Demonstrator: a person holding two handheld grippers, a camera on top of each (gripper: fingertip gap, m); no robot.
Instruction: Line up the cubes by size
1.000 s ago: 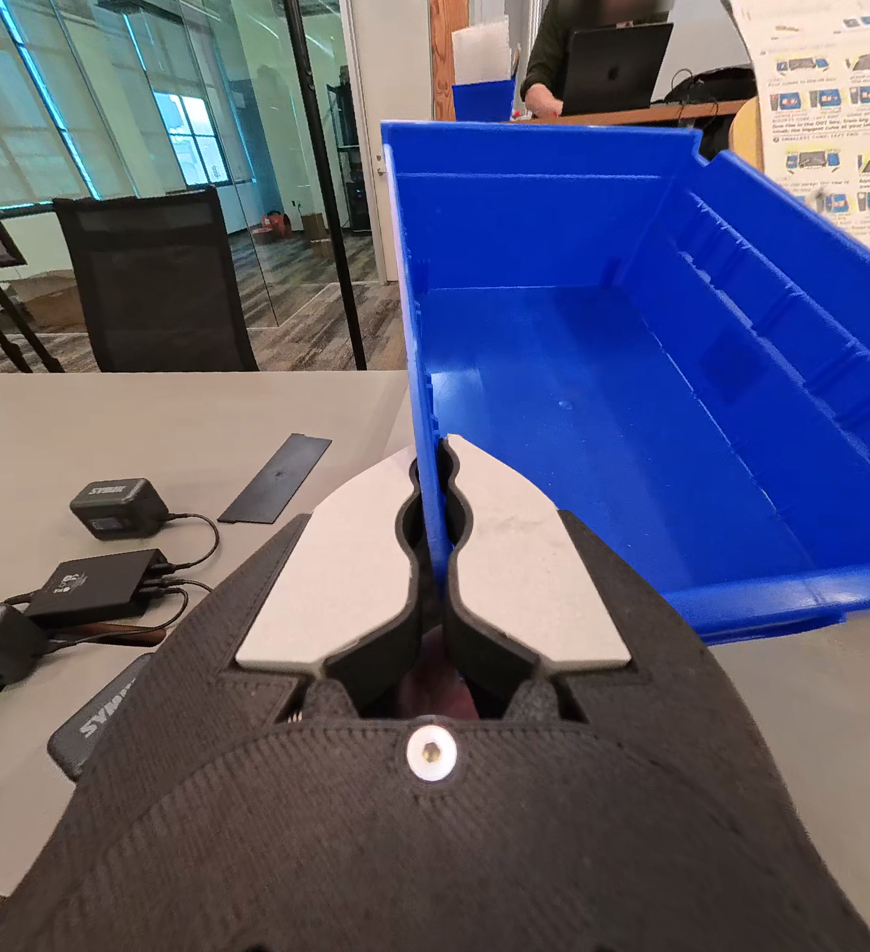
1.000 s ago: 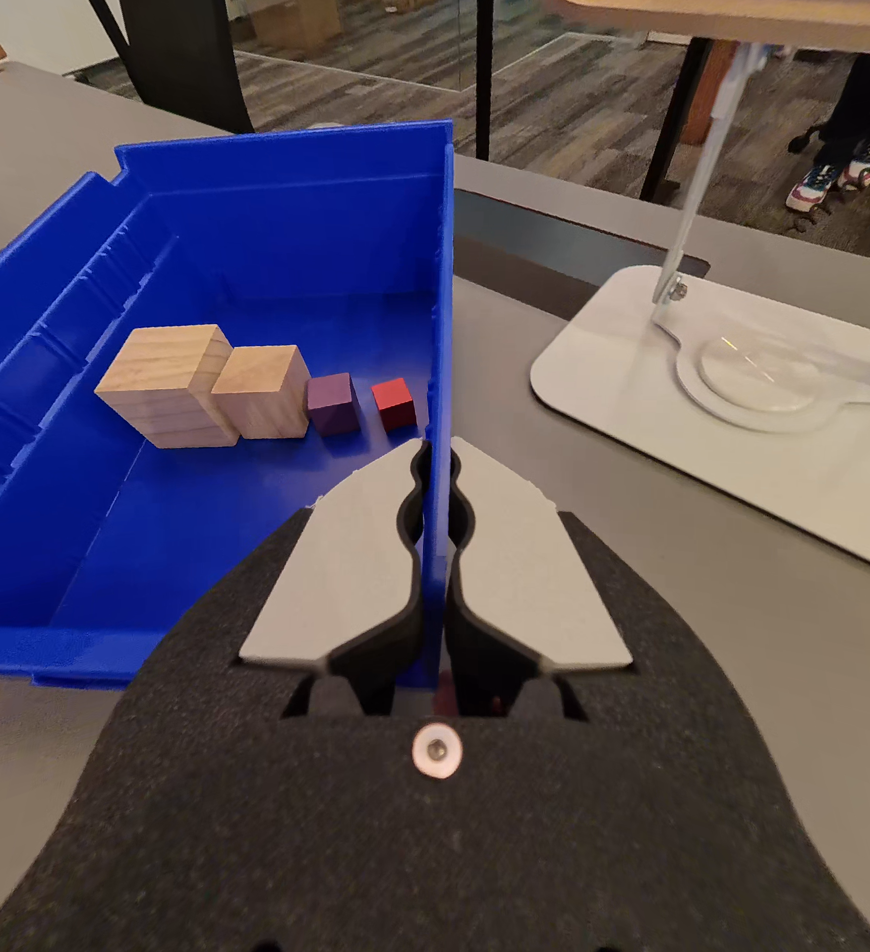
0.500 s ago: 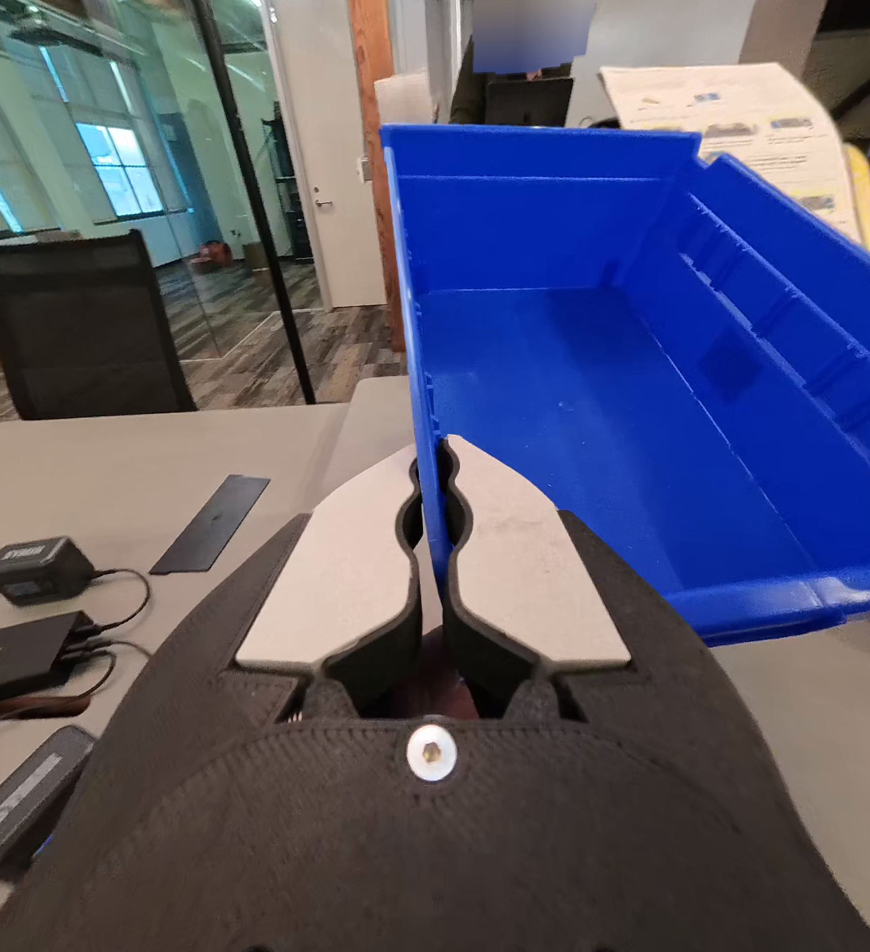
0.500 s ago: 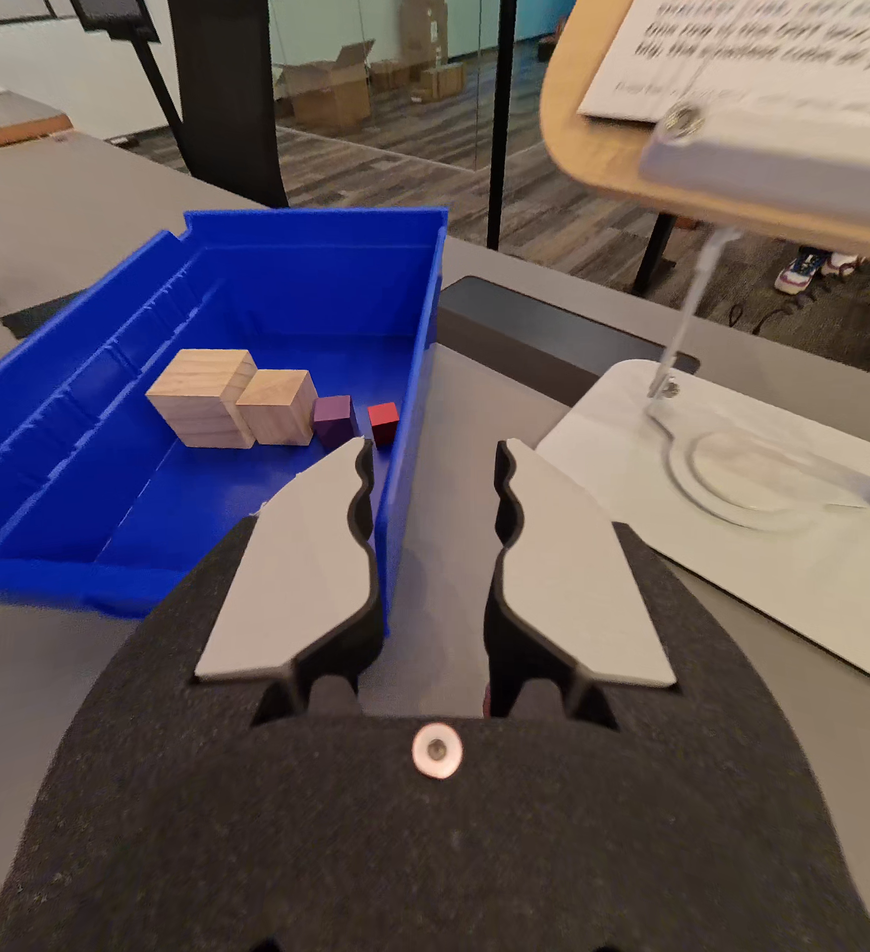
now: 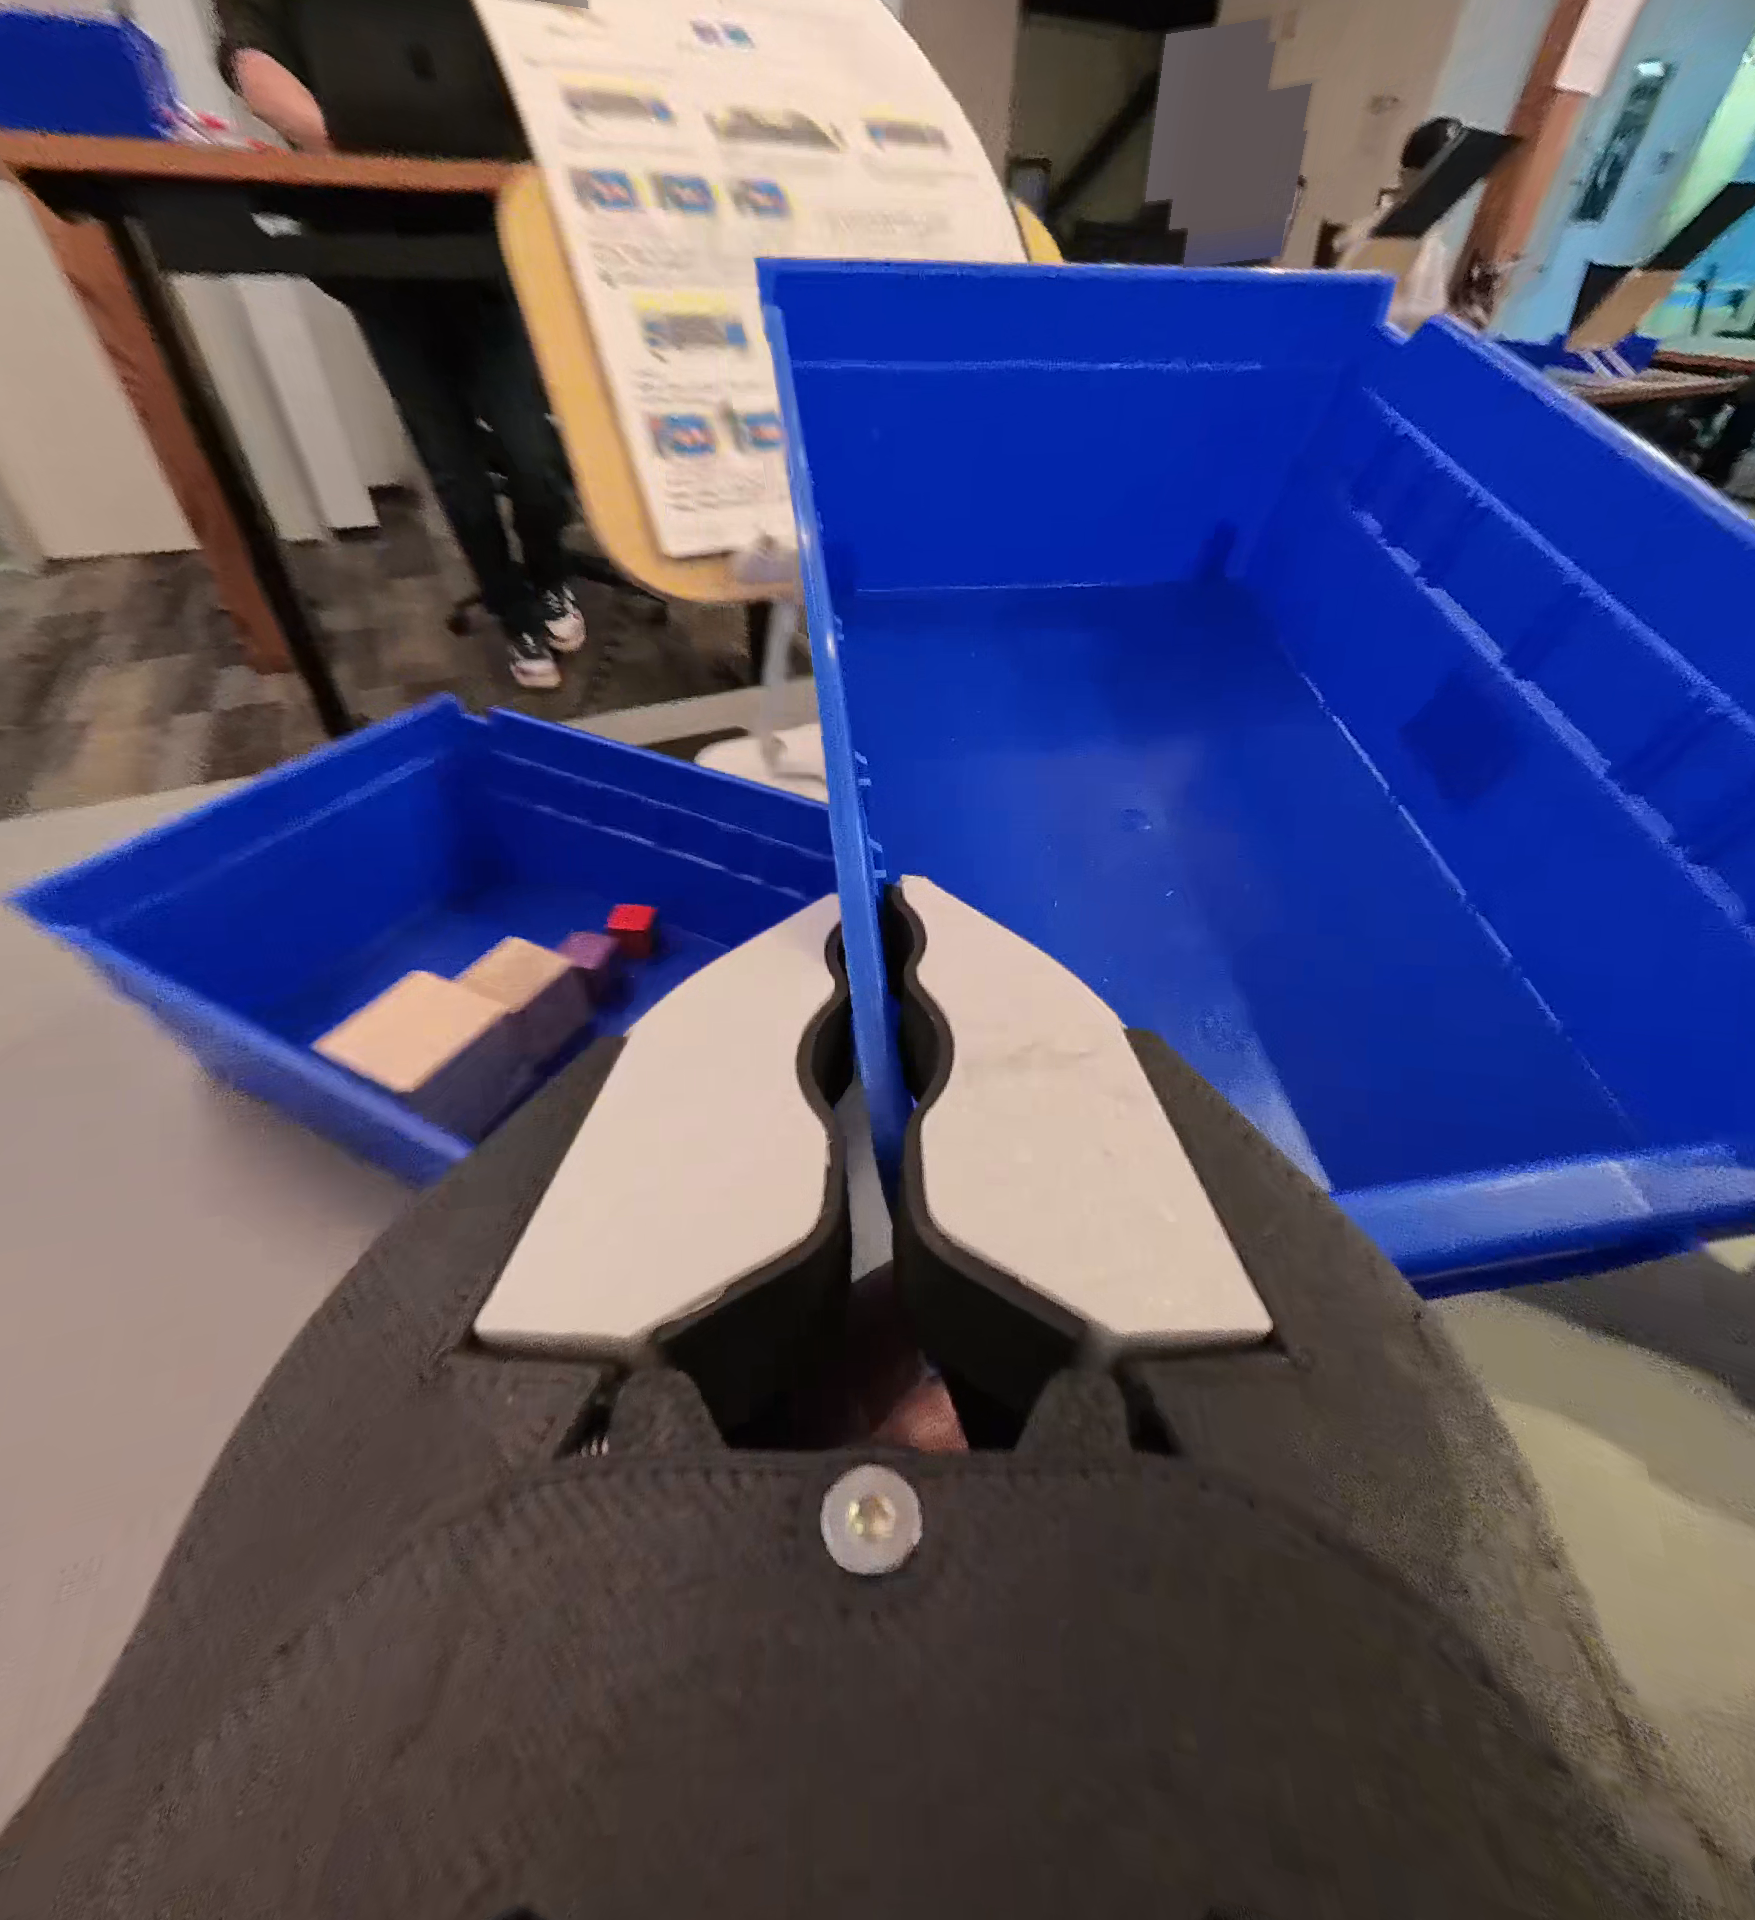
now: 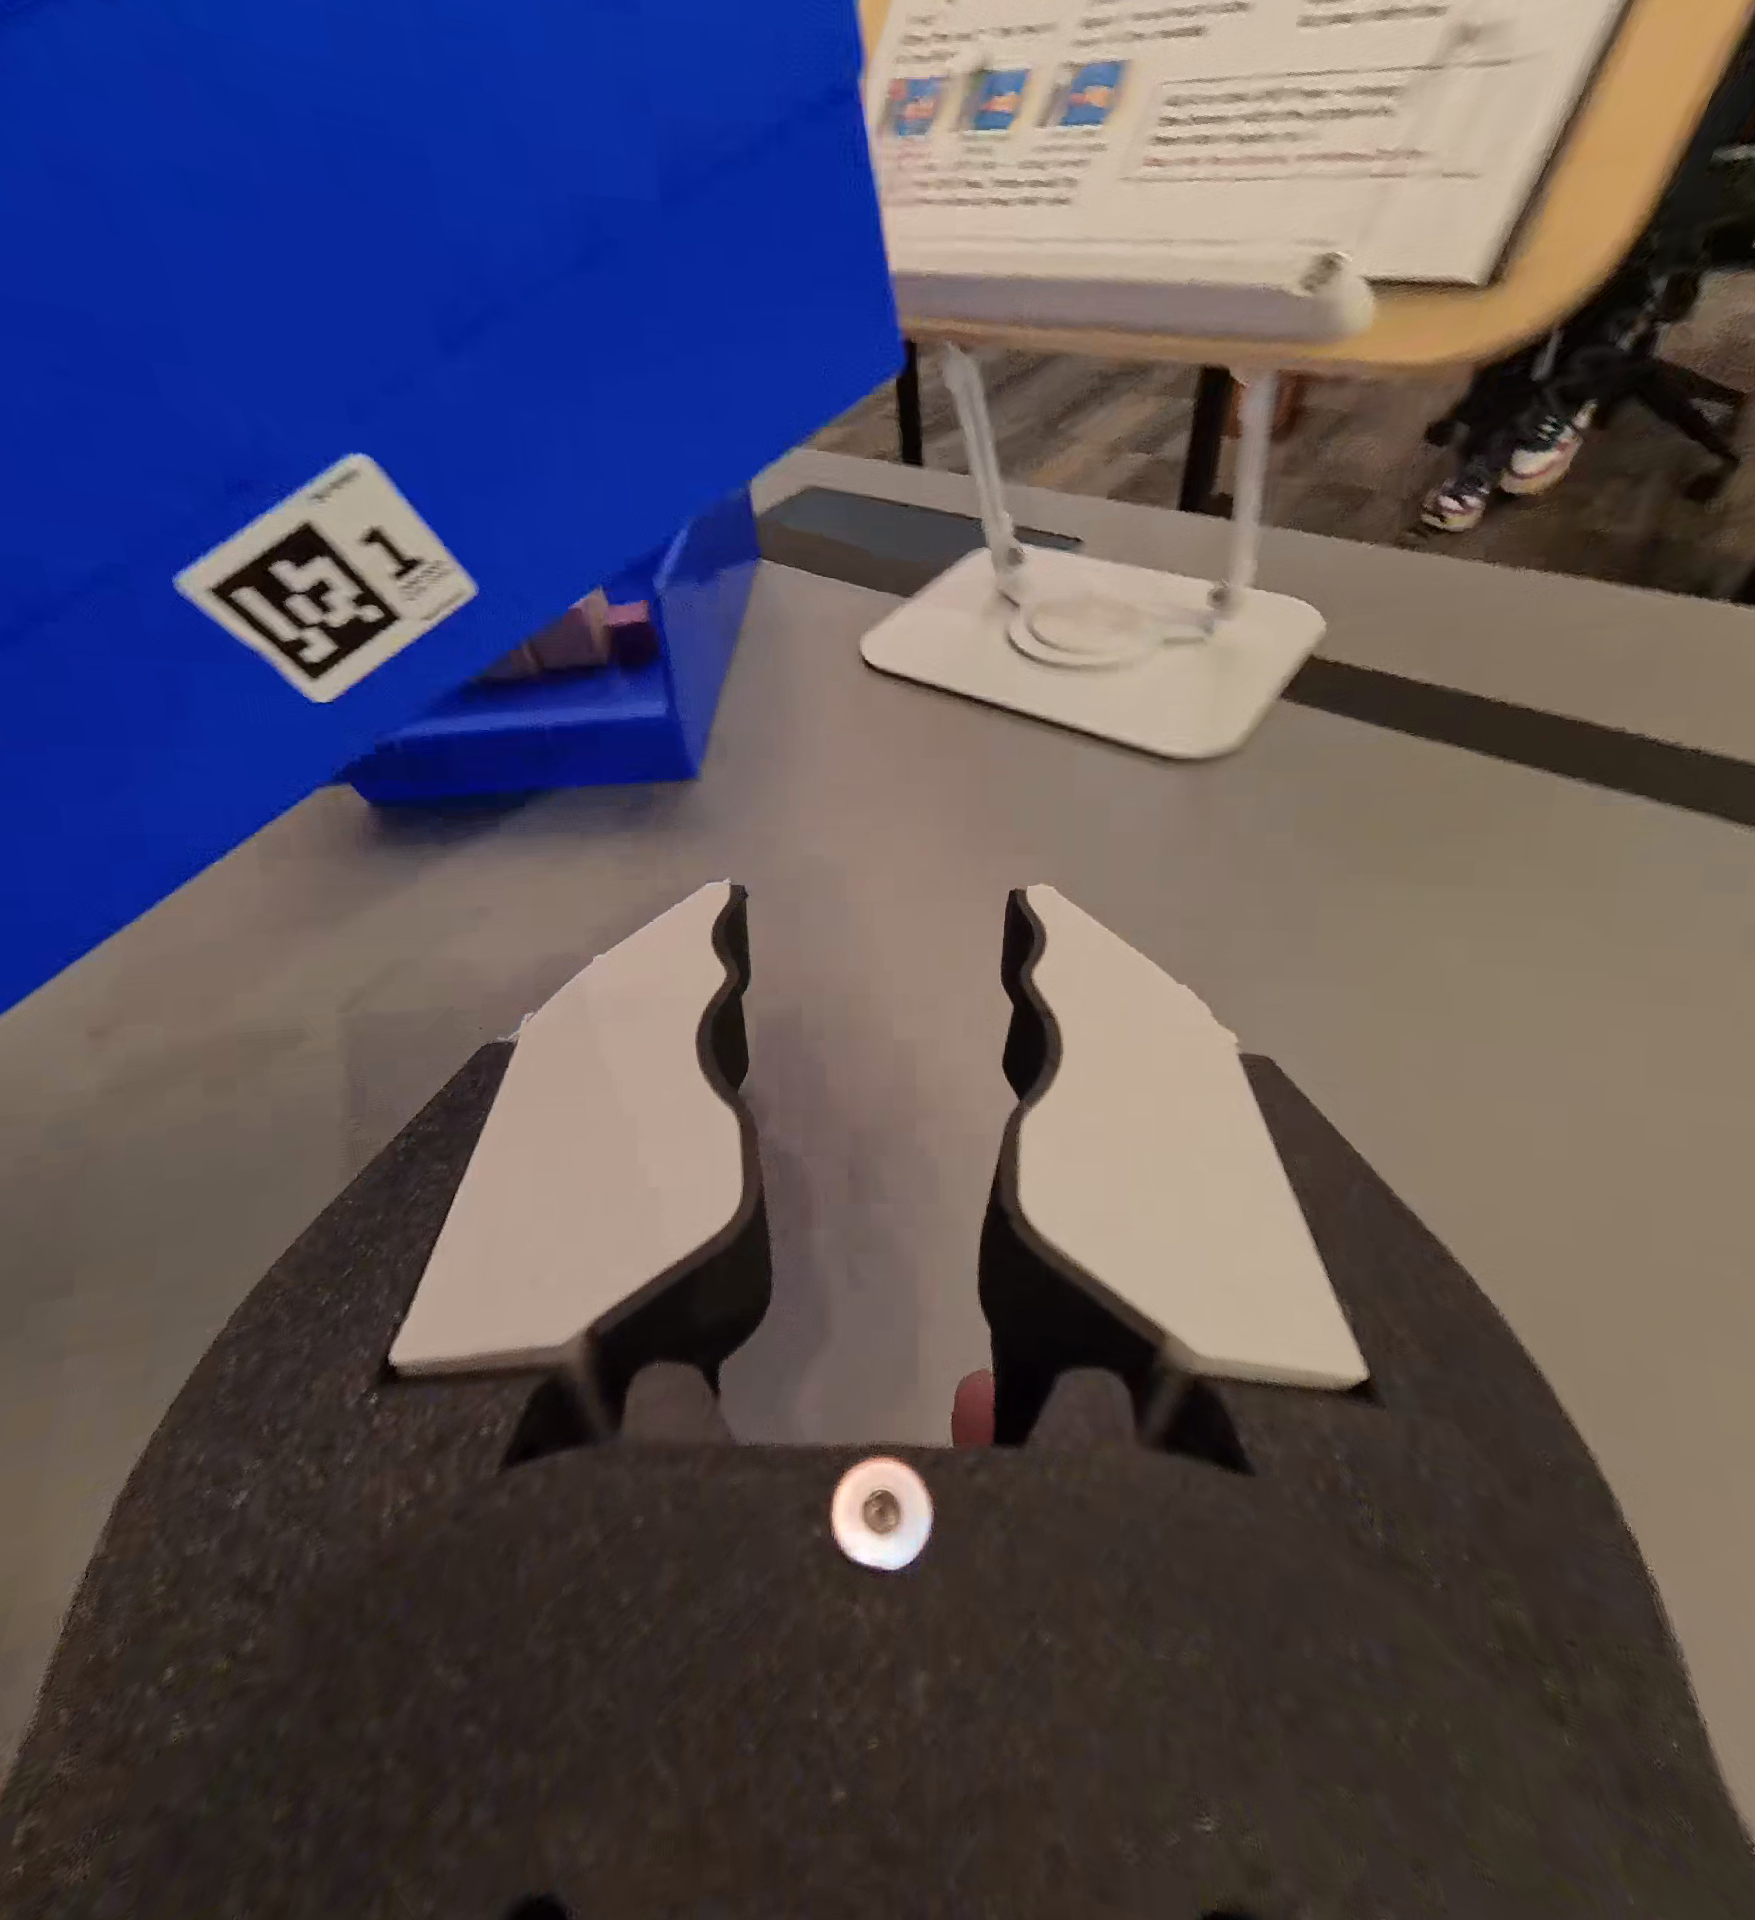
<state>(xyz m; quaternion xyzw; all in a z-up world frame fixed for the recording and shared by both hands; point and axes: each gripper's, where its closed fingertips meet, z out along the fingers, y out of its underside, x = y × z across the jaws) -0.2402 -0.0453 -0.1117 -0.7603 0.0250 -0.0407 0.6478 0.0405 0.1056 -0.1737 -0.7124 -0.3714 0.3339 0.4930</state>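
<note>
Two blue plastic storage bins are in view. The empty blue plastic bin (image 5: 1268, 831) is clamped by its side wall between the pads of the left gripper (image 5: 878, 914), both pads pressing on the thin wall, and is carried tilted above the grey worktop (image 6: 1164, 935). The wall is judged to be chosen as the grasp point because it is thin enough to fit between the fingers and gives control of the whole bin.

The second blue plastic bin (image 5: 229, 935) rests on the worktop, towards its far left part as seen from the left wrist. Four cubes are lined up on its floor in descending size: a large pale wooden cube (image 5: 405, 1029), a smaller pale wooden cube (image 5: 520, 971) touching it, a small purple cube (image 5: 587, 951) and a smallest red cube (image 5: 632, 923) at the far end. The ordering is judged complete.

The right gripper (image 6: 875, 904) is held over bare worktop with its jaws apart and nothing between them.

A white square sticker with a black coded pattern (image 6: 327, 577) is fixed to the underside of the lifted bin; its content is not reproduced. A printed instruction sheet (image 6: 1216, 125) is propped on a white stand (image 6: 1091, 655) near the far edge of the worktop; its text is blurred. No brand marking can be made out.
</note>
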